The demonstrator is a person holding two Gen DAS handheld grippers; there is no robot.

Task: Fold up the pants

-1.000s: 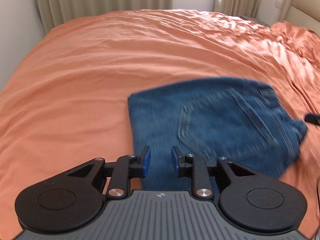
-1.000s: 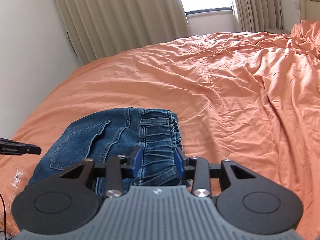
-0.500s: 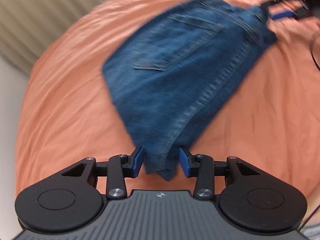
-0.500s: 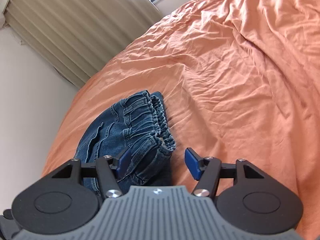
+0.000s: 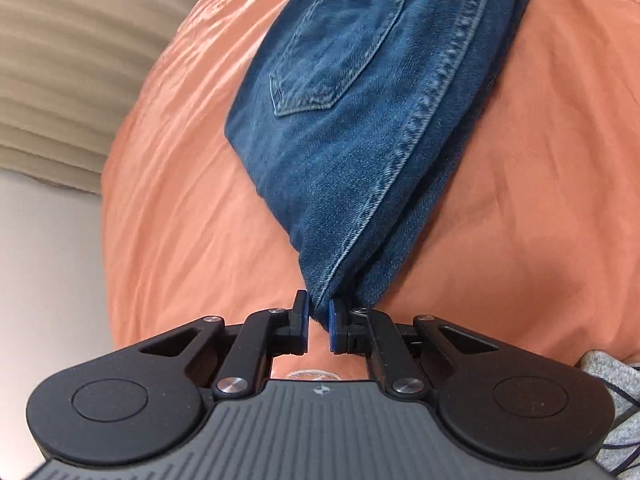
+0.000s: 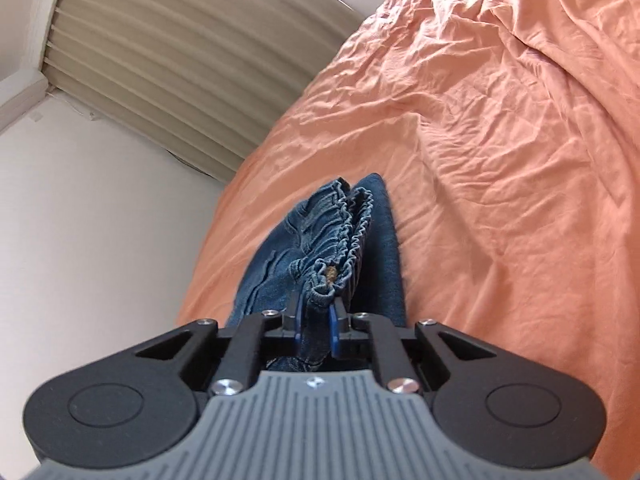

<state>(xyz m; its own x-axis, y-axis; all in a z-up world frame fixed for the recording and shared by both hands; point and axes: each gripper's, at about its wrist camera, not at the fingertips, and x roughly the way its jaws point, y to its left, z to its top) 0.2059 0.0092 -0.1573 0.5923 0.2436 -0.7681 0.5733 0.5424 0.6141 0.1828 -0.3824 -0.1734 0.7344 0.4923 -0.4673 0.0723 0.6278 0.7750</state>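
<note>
1. The left gripper (image 5: pixel 319 316) has gone from standing narrowly open just above the flat, folded jeans (image 5: pixel 360 120) a second ago, to straddling their corner half a second ago, to being pinched tight on that corner now. Only a thin wedge of denim sits between its blue fingers (image 5: pixel 304 314), which are nearly closed.

2. In the left wrist view the jeans stretch away from that grip as a taut, sloping panel, back pocket (image 5: pixel 340 44) uppermost. The far end runs out of the top of the frame, so the other gripper is not seen there. A dark shadow under the right edge suggests the bundle is raised off the orange bed (image 5: pixel 180 200), though how much of it has left the sheet I cannot tell.

3. The right gripper (image 6: pixel 316 320) was wide open beside the elastic waistband (image 6: pixel 348 232) half a second ago. It has since closed, and its fingers (image 6: pixel 334 322) now clamp the bunched waistband end, with denim filling the narrow gap between them.

4. In the right wrist view the jeans hang forward from that hold over the bed, edge-on, near the wall-side edge of the mattress and below the curtain (image 6: pixel 180 60).

5. My reading is that both ends are now secured and the folded bundle is being carried or turned as one piece, probably towards a last fold or set-down. With so little cloth in the left pinch, that corner could slip under tension.
</note>
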